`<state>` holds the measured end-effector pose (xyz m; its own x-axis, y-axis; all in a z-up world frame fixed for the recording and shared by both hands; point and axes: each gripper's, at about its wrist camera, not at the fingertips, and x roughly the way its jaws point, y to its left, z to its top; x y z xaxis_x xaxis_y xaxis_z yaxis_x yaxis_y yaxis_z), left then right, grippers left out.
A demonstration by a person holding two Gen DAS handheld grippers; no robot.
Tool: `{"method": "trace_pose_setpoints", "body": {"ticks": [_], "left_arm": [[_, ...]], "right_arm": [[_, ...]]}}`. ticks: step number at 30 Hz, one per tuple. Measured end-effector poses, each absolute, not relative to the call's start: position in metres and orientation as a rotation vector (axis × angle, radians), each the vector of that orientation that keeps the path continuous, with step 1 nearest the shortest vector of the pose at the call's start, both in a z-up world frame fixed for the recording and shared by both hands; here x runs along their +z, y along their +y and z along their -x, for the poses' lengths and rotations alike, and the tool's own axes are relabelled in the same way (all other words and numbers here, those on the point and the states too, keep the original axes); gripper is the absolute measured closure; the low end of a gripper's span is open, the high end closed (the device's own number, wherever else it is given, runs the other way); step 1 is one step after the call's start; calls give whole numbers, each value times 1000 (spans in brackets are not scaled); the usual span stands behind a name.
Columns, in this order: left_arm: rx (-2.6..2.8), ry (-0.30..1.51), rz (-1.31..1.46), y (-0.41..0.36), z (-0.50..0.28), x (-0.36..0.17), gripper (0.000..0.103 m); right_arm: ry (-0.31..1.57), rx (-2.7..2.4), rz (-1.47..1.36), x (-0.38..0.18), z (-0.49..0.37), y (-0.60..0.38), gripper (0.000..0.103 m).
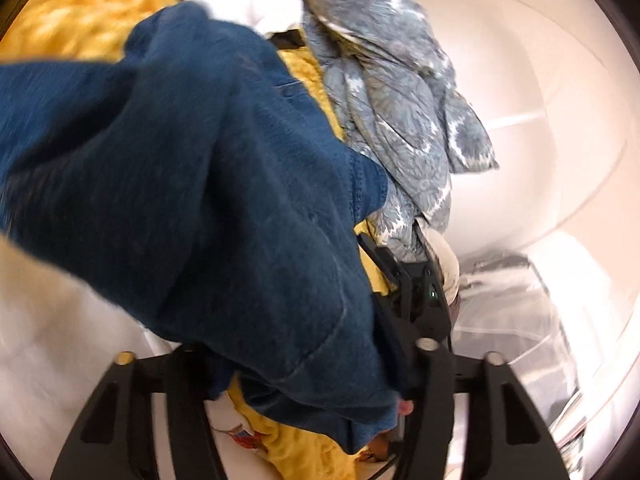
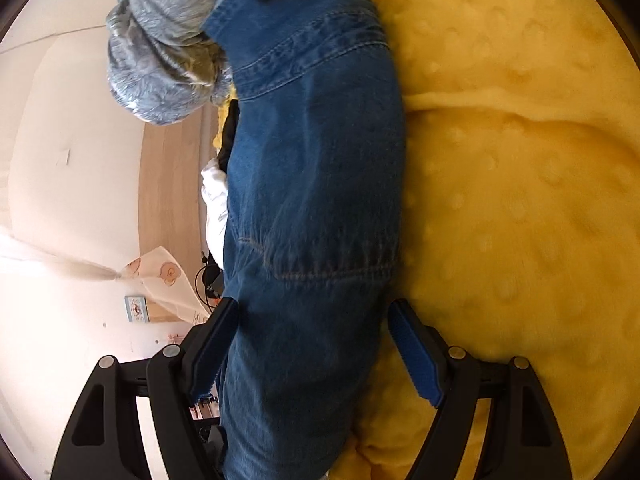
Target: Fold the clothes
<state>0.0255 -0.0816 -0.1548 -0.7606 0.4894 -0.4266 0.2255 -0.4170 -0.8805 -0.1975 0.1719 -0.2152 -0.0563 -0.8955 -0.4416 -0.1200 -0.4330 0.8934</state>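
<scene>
A blue denim garment [image 2: 312,184] lies lengthwise across a yellow dotted blanket [image 2: 520,160], its waistband at the far end. My right gripper [image 2: 308,356] straddles its near part, open. The left blue pad [image 2: 212,356] brushes the cloth edge, and the right pad [image 2: 416,360] stands apart from it. In the left wrist view the denim [image 1: 192,184] is bunched over my left gripper [image 1: 308,344] and hides both fingers, so no grip shows. The right gripper's black housing [image 1: 420,296] sits just beyond the denim's edge.
A blue-grey patterned cloth [image 1: 392,92] [image 2: 160,60] is heaped at the far end of the denim. White cloth [image 2: 214,200] peeks out beside it. The blanket's edge drops to a wood floor [image 2: 168,200]. A person's fingertip [image 1: 406,406] shows by my left gripper.
</scene>
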Motion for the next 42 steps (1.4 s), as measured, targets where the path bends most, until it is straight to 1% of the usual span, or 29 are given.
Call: {"method": "trace_pose_setpoints", "body": {"ticks": [1, 3, 6, 16, 21, 24, 25, 26, 27, 28, 29, 30, 31, 33, 38, 42], "left_arm": [[2307, -1573, 992, -83, -25, -153, 55], [2311, -1551, 980, -86, -25, -150, 60], [2315, -1532, 989, -86, -26, -151, 62], [2269, -1539, 1001, -90, -23, -156, 63], [2275, -1518, 1009, -91, -26, -157, 63], [2292, -1486, 1027, -89, -11, -154, 63], [2304, -1469, 1039, -88, -10, -153, 64], [2315, -1455, 1044, -88, -8, -151, 64], [2324, -1447, 1046, -88, -7, -151, 65], [2330, -1439, 1051, -88, -7, -150, 67], [2336, -1432, 1054, -88, -7, -149, 67], [2349, -1417, 1058, -87, -7, -148, 69], [2368, -1396, 1057, -87, -7, -146, 71], [2411, -1349, 1045, -85, -11, -140, 74], [2494, -1261, 994, -86, -18, -124, 78], [2547, -1188, 963, -88, -23, -110, 78]], "right_arm": [[-1104, -1554, -1583, -217, 200, 170, 23], [-1111, -1561, -1581, -218, 203, 169, 23], [-1134, -1572, -1570, -219, 209, 168, 23], [-1294, -1619, -1473, -227, 239, 174, 23], [-1256, -1587, -1402, -223, 251, 162, 22], [-1190, -1599, -1383, -214, 255, 153, 22], [-1155, -1624, -1409, -213, 256, 149, 28], [-1118, -1657, -1435, -213, 256, 145, 38], [-1095, -1685, -1451, -215, 256, 143, 64], [-1092, -1688, -1453, -218, 256, 143, 77], [-1089, -1692, -1455, -220, 256, 142, 79], [-1078, -1700, -1449, -220, 255, 142, 84], [-1054, -1714, -1431, -217, 254, 141, 86], [-994, -1758, -1389, -204, 251, 139, 89], [-898, -1828, -1294, -166, 240, 132, 91], [-881, -1849, -1230, -141, 231, 129, 91]]}}
